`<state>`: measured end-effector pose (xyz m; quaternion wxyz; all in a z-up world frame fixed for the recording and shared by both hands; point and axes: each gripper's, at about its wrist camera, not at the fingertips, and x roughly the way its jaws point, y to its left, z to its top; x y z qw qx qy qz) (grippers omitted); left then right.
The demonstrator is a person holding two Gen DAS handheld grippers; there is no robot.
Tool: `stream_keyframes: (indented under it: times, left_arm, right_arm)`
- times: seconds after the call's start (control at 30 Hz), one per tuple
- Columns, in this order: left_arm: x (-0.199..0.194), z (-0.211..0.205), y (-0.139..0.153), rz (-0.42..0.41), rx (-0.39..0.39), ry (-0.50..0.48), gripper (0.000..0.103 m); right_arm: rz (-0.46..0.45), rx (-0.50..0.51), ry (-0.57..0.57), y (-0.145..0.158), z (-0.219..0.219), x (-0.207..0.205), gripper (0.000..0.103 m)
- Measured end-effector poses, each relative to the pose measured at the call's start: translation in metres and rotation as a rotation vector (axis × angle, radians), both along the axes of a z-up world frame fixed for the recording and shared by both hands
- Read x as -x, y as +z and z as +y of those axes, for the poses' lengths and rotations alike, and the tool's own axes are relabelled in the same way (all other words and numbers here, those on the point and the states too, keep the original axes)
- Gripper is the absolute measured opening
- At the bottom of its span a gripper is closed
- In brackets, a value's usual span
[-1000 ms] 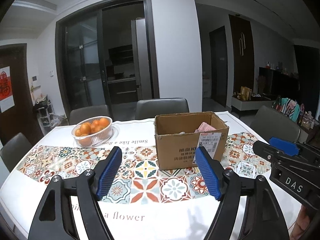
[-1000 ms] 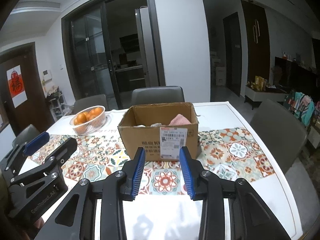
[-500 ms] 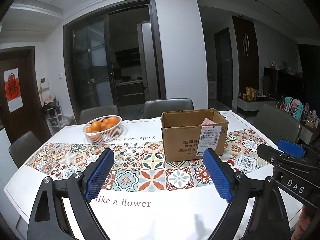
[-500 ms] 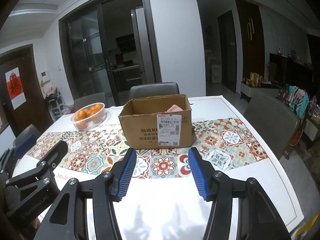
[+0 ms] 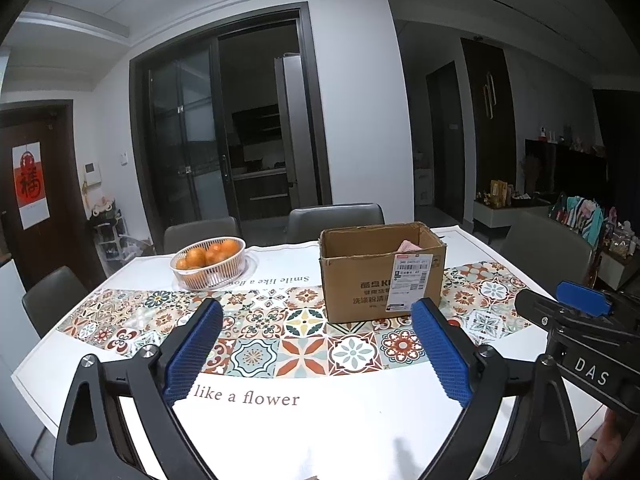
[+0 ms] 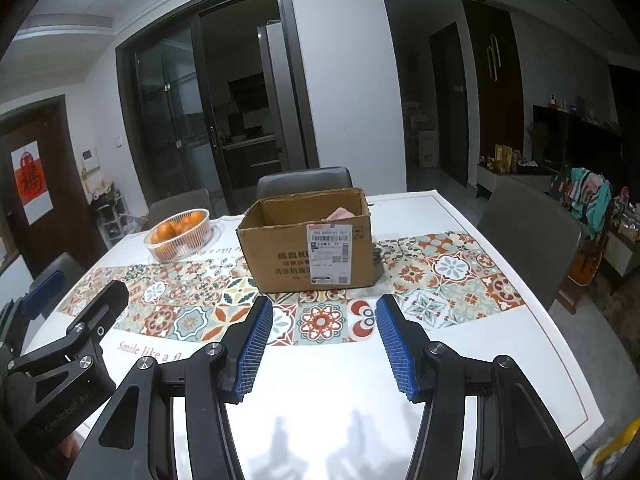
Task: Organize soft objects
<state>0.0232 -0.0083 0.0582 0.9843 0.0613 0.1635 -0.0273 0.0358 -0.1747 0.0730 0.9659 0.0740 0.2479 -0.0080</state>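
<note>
An open cardboard box (image 5: 380, 272) stands on the patterned runner in the middle of the table; it also shows in the right wrist view (image 6: 308, 248). A pink soft object (image 5: 408, 246) peeks over its rim at the right, also seen in the right wrist view (image 6: 340, 214). My left gripper (image 5: 316, 348) is open and empty, held above the near table edge, well short of the box. My right gripper (image 6: 324, 344) is open and empty, also near the front edge. Each gripper shows at the side of the other's view.
A clear basket of oranges (image 5: 208, 262) stands at the back left of the table (image 5: 320, 420). Grey chairs (image 5: 336, 220) surround the table. A small dark object (image 6: 376, 256) lies behind the box's right side.
Both grippers have pulled back from the box toward the near table edge, and both have opened wider. The box and basket have not moved.
</note>
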Motion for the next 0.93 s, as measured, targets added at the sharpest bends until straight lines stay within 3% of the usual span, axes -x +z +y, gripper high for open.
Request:
stream_keyframes:
  times: [0.93]
  left_arm:
    - [0.0001,0.0054,-0.0052,0.032,0.022,-0.006,0.103]
  right_arm:
    - [0.021,0.001,-0.003,-0.007,0.0029,0.0016,0.058]
